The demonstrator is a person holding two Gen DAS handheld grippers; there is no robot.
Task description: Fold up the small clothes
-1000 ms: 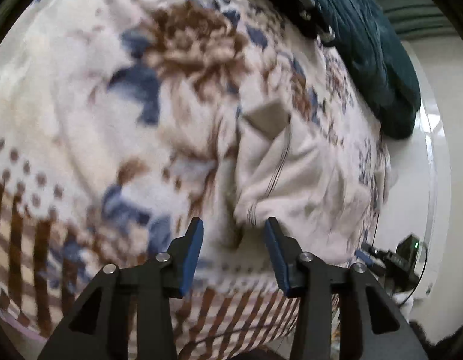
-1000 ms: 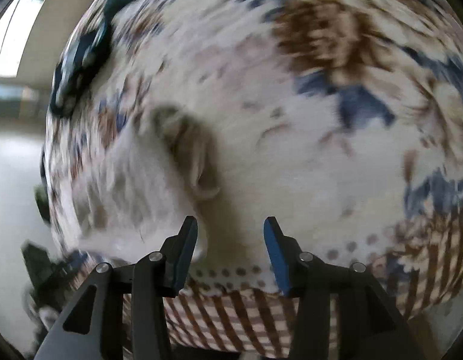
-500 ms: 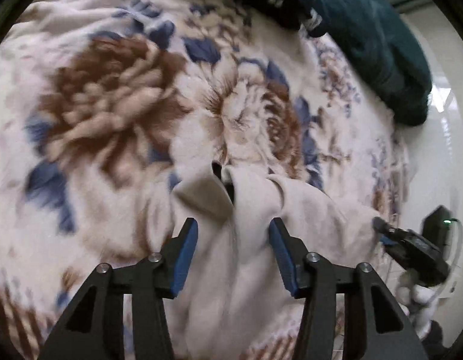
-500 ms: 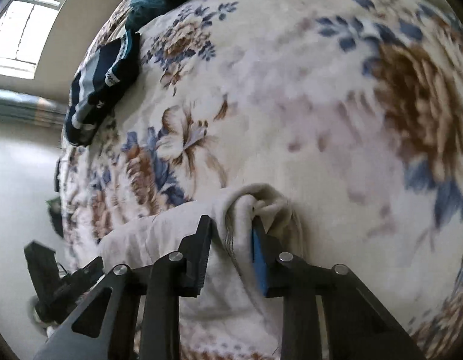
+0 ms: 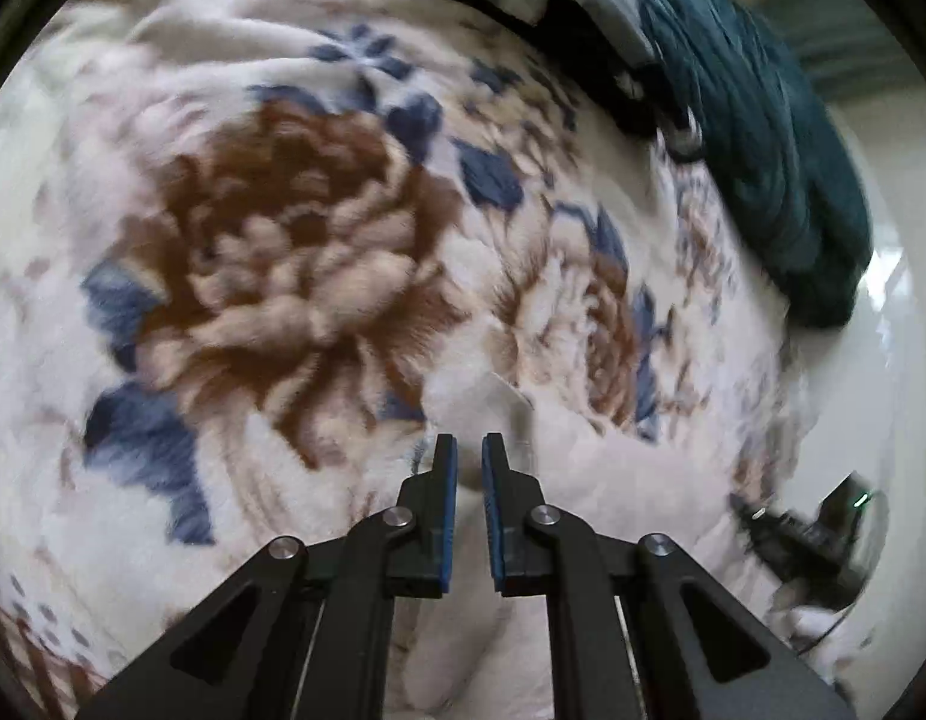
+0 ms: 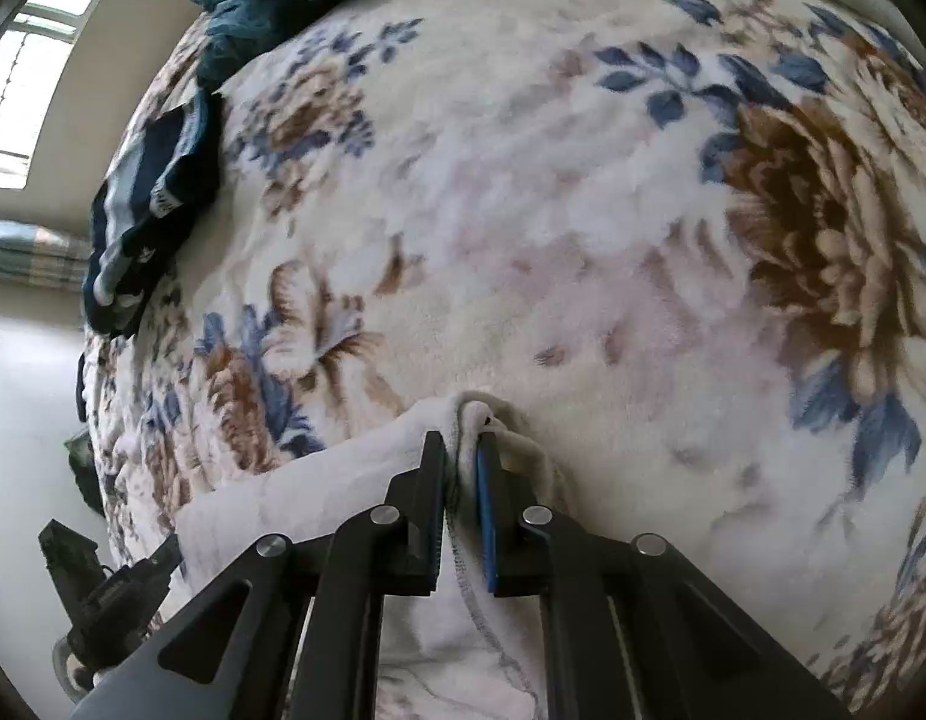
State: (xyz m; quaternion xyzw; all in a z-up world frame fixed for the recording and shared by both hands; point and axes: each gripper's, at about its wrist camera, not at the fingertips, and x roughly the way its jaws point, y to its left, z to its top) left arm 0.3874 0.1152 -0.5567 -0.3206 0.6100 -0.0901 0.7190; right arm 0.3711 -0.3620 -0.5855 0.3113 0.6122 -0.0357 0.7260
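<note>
While both claws sit low over the floral blanket point(image 6: 583, 210), the fold looks barely begun. Right gripper point(image 6: 461, 456): fingers drawn nearly together, clamped on a bunched edge of the white garment point(image 6: 318, 498); a stitched hem runs down between the fingers toward the camera. Garment body spreads left of and below this claw, lying on the blanket.

Left gripper point(image 5: 469, 462): fingers close together, narrow gap left. White cloth point(image 5: 613, 480) lies right of and beneath it, but whether fabric sits in the gap cannot be told; view is motion-blurred.

Judgement: one corner secured, a second perhaps pinched; no crease made, garment still loose and rumpled. Lifting, laying over and flattening all remain.

Hard to read: garment type, its near edge (cut off behind the claws), overall outline. A dark striped garment point(image 6: 144, 210) lies far ahead-left of the right claw, untouched. Teal bedding point(image 5: 781, 150) ahead-right of the left claw.
</note>
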